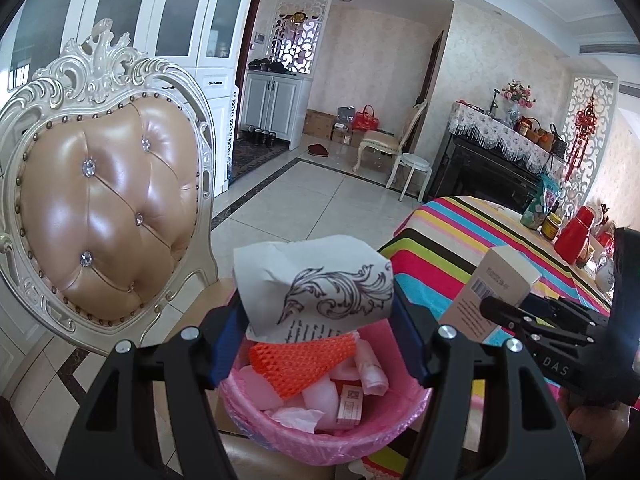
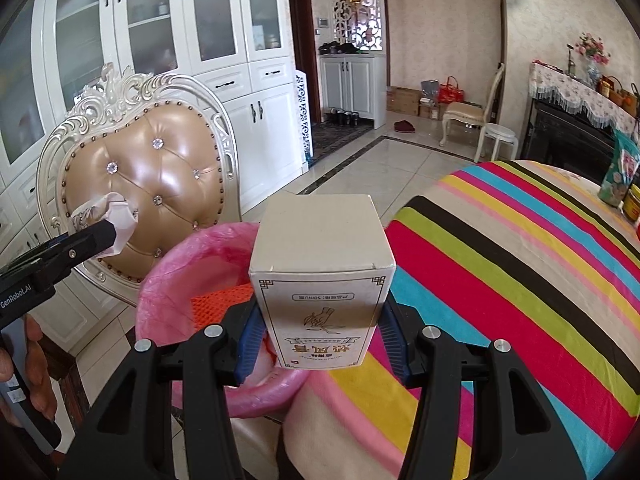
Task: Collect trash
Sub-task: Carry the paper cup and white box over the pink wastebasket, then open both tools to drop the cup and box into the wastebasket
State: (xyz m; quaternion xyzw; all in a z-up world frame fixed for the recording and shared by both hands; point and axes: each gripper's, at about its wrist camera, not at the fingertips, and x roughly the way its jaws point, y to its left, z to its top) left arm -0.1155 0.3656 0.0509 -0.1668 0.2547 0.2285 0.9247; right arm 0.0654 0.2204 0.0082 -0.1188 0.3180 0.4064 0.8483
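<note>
In the left wrist view, the left tool [image 1: 320,320] fills the bottom of the frame, its blue pads pinching a crumpled white paper wrapper [image 1: 316,284] printed with a black scroll pattern. Directly beneath it, at lower centre, sits the pink-lined trash bin [image 1: 404,408], already holding an orange foam net [image 1: 308,360], tissues and small packets. At the right edge of that frame the right tool [image 1: 508,312] comes in from the side, gripping a beige carton.

In the right wrist view, the right tool [image 2: 320,340] at the bottom clamps that small cardboard box [image 2: 320,264] between its blue pads, printed face toward the camera. The bin [image 2: 180,264] lies just behind and left of the box, and the striped tabletop [image 2: 520,280] spreads to the right. The left tool [image 2: 96,236] enters from the left edge with the wrapper [image 2: 116,216] in its tip, in front of the tufted chair back [image 2: 152,184].

The step in hand looks like the drop-off: both pieces of trash are carried to the bin. The wrapper appears to be over the opening, so the next move calls for spreading the left tool's pads to let it fall. The box seems to sit nearer the bin's near rim, so it likely needs shifting left over the opening before release.

Farther back are white cabinets, a tiled floor and a second chair.
</note>
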